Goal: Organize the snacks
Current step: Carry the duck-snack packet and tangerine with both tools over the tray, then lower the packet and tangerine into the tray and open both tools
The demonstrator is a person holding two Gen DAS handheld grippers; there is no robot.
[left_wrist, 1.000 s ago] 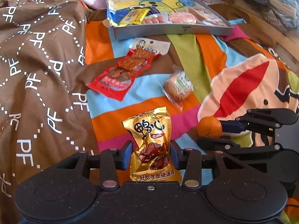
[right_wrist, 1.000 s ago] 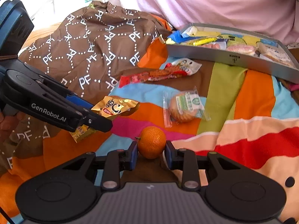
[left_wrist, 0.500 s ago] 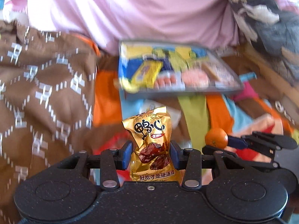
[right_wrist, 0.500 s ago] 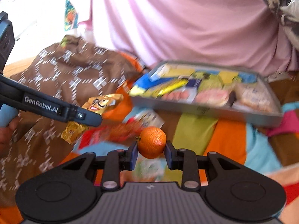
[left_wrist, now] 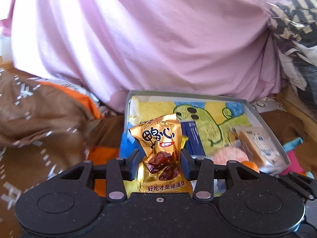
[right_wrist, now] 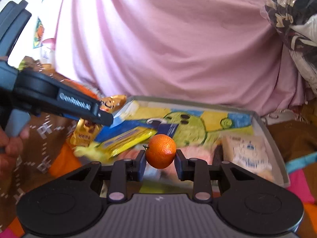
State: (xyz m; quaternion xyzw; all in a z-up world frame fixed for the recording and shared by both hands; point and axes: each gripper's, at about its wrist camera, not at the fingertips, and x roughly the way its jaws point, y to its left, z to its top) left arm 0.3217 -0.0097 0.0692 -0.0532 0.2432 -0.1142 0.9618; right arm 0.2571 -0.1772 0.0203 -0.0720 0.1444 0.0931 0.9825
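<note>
Left tool (left_wrist: 160, 163) clamping gold snack packet (left_wrist: 161, 154), right tool (right_wrist: 160, 163) clamping mandarin (right_wrist: 160, 151), yellow bar (right_wrist: 126, 139) only in right view

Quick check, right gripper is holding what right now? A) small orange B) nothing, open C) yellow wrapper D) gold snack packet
A: in the right wrist view the right gripper is shut on the small orange, pinched between its two fingers over the tray; the gold snack packet is in the left gripper.
</note>
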